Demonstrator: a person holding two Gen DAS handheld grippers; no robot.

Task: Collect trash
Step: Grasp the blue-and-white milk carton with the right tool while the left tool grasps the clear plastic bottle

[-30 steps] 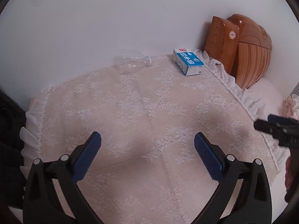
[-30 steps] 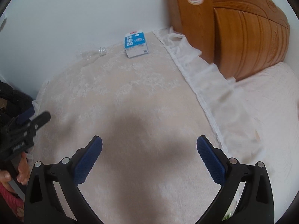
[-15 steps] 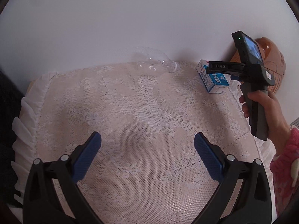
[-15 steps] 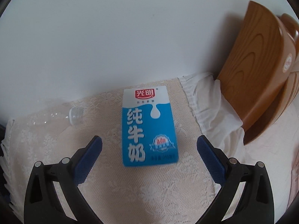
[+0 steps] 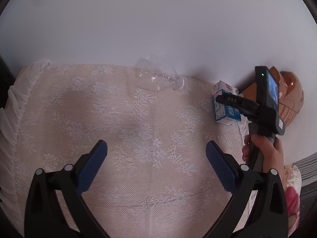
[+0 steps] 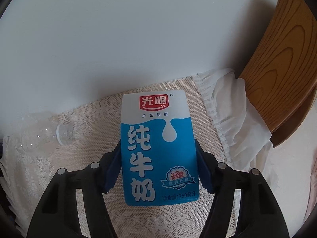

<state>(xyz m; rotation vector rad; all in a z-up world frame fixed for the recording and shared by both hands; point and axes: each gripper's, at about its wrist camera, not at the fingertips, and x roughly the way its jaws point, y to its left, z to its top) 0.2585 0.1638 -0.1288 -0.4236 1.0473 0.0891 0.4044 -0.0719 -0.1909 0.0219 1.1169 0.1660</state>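
Observation:
A blue and white milk carton lies flat on the lace-covered table top near the wall. My right gripper is shut on the carton, one blue pad on each long side. The carton also shows in the left wrist view, partly behind the right gripper. An empty clear plastic bottle lies on its side by the wall, left of the carton; it also shows in the right wrist view. My left gripper is open and empty over the middle of the cloth.
A white wall runs right behind the table. A wooden headboard stands to the right of the carton. A white frilled cloth edge hangs at the table's right side, with a pink bed beyond.
My right gripper has moved onto the carton and its jaws have shut on its sides. My left gripper has moved a little closer to the wall, still open.

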